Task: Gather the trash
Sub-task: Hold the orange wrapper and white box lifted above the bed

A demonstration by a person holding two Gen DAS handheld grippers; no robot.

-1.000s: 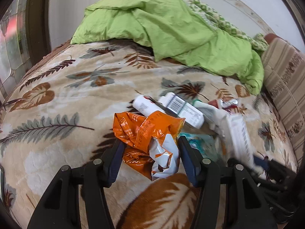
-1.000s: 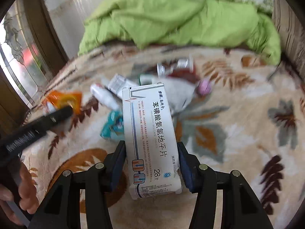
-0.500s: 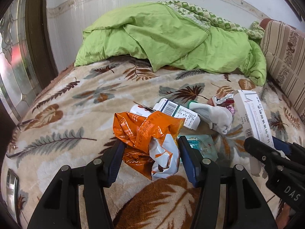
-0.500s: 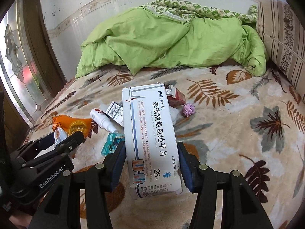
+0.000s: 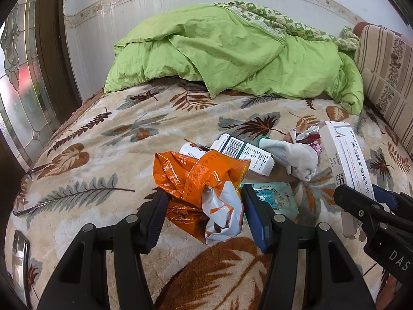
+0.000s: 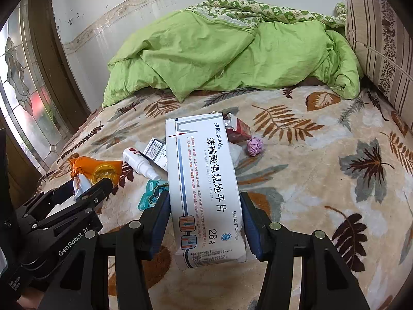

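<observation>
Left wrist view: the left hand-held gripper [image 5: 204, 209] pinches a crumpled orange wrapper [image 5: 198, 180] between its blue pads, the glossy foil creased and showing a white inner side. Just beyond it on the bed lie a small white spray bottle [image 5: 189, 149], a white carton with a barcode [image 5: 245, 155], a soft grey-white sock [image 5: 294, 157] and a flat teal sachet [image 5: 273, 199]. At the right edge the right hand-held gripper [image 5: 361, 201] carries a long box.

Right wrist view: the right hand-held gripper [image 6: 206, 214] clamps a long white cardboard medicine box [image 6: 204, 180], rigid and rectangular with printed characters, its far end torn open. Behind the box are a red-and-white pack [image 6: 238, 130] and a crumpled pink paper ball [image 6: 255, 146]. To the left, the left gripper holds the orange wrapper above the bed.

Everything rests on a plush beige blanket [image 6: 322, 155] with a leaf pattern. At the far end lies a rumpled green quilt [image 6: 219, 51], and a striped cushion [image 6: 382, 46] stands at the far right.
</observation>
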